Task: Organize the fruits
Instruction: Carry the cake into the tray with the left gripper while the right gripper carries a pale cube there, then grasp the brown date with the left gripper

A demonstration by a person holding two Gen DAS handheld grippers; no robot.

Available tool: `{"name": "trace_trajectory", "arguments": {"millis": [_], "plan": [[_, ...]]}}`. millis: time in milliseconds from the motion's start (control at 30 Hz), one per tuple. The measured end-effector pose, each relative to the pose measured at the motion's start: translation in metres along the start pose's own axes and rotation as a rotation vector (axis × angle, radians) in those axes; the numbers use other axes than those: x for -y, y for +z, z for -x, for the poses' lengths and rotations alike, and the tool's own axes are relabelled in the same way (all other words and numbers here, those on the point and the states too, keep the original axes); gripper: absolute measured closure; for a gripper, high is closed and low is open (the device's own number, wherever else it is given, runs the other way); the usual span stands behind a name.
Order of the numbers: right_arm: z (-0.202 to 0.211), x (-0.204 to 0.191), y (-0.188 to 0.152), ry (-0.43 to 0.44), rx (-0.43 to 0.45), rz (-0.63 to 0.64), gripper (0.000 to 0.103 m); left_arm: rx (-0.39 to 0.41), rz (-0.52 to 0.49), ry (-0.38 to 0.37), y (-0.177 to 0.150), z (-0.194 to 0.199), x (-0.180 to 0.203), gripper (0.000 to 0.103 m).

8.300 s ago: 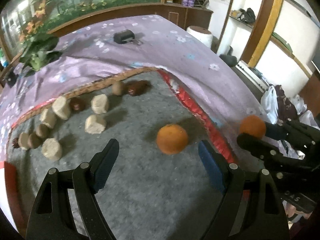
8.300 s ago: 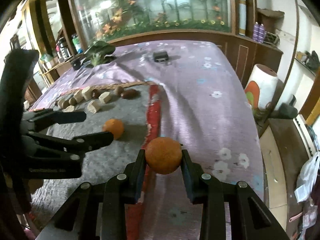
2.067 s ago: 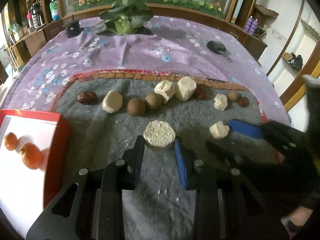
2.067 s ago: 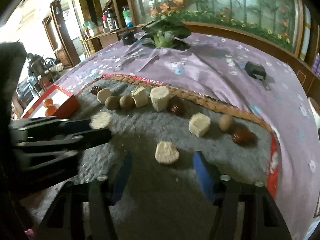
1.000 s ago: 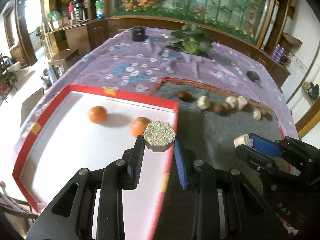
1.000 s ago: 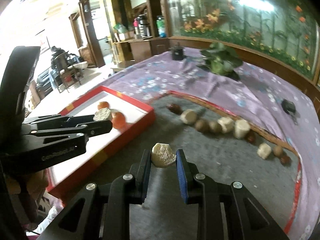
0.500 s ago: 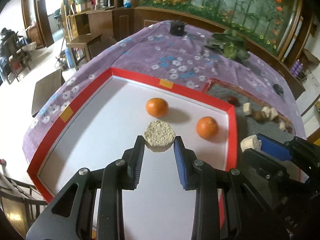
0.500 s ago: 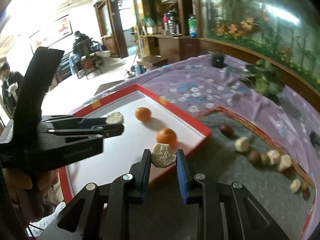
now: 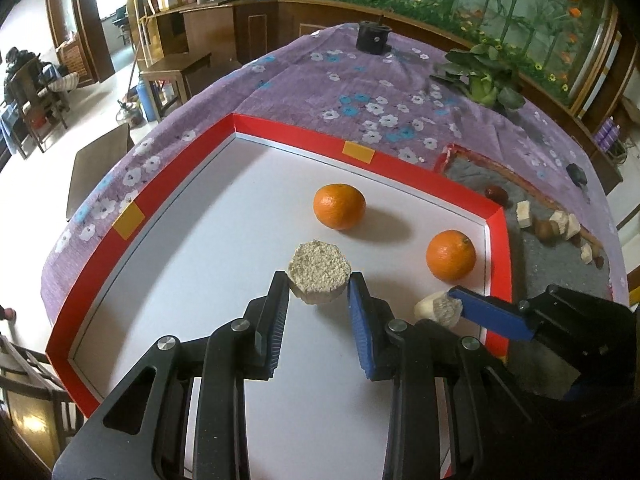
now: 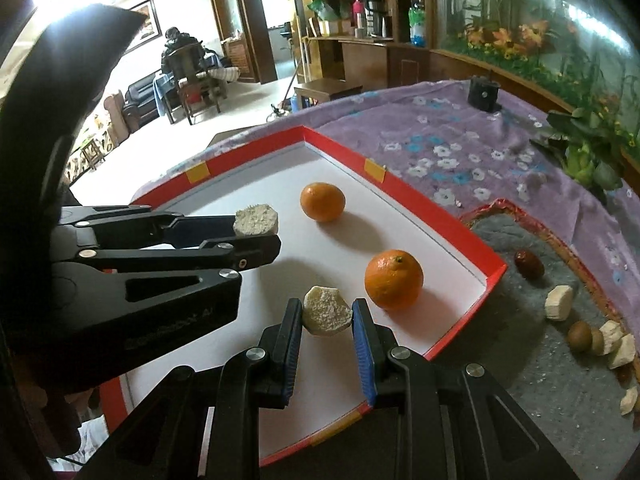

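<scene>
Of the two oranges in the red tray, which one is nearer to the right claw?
The orange beside the tray's corner next to the grey mat, just beyond the right claw. The other orange lies farther back.

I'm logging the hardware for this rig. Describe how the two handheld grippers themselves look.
Both match: the left gripper and right gripper have black plastic bodies with triangular cut-outs, silver round screw heads at the joints, and two flat fingers lined with ribbed blue pads. Seen from the right wrist view, the left one's side carries faint embossed lettering, too blurred to read. No cables show.

Purple floral tablecloth (image 9: pixel 360 92), leafy plant (image 9: pixel 486 80), black holder (image 9: pixel 373 38)
</scene>
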State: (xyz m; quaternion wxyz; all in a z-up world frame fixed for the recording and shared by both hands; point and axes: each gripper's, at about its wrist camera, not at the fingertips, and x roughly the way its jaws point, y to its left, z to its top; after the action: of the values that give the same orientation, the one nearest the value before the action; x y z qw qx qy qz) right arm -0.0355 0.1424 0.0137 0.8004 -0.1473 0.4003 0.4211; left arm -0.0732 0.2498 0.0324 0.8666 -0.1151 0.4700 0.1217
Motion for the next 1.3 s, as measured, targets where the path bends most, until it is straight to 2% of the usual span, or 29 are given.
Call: {"name": "trace_trajectory", "arguments": {"millis": [233,300,367,400,733,1300], "plan": [[-0.008,0.001,-0.001,0.021,0.008,-0.007,0.078,-0.041,0.026,0.013,0.002,-0.009,-0.002,0.072],[-0.005,0.002,-0.001,0.019,0.014,-0.012,0.070,-0.039,0.040,0.006,0.003,-0.008,-0.004,0.061],[-0.001,0.002,-0.002,0.013,0.024,-0.016,0.068,-0.027,0.056,-0.002,0.003,-0.005,-0.006,0.046],[0.003,0.002,-0.003,0.013,0.029,-0.016,0.068,-0.017,0.067,-0.006,0.004,-0.002,-0.008,0.045],[0.054,0.021,-0.019,-0.024,0.107,-0.060,0.064,0.005,0.042,-0.041,0.003,0.015,0.013,0.045],[0.126,0.109,-0.089,-0.173,0.184,-0.286,0.060,0.015,-0.136,-0.144,-0.007,0.028,0.123,0.045]]}}
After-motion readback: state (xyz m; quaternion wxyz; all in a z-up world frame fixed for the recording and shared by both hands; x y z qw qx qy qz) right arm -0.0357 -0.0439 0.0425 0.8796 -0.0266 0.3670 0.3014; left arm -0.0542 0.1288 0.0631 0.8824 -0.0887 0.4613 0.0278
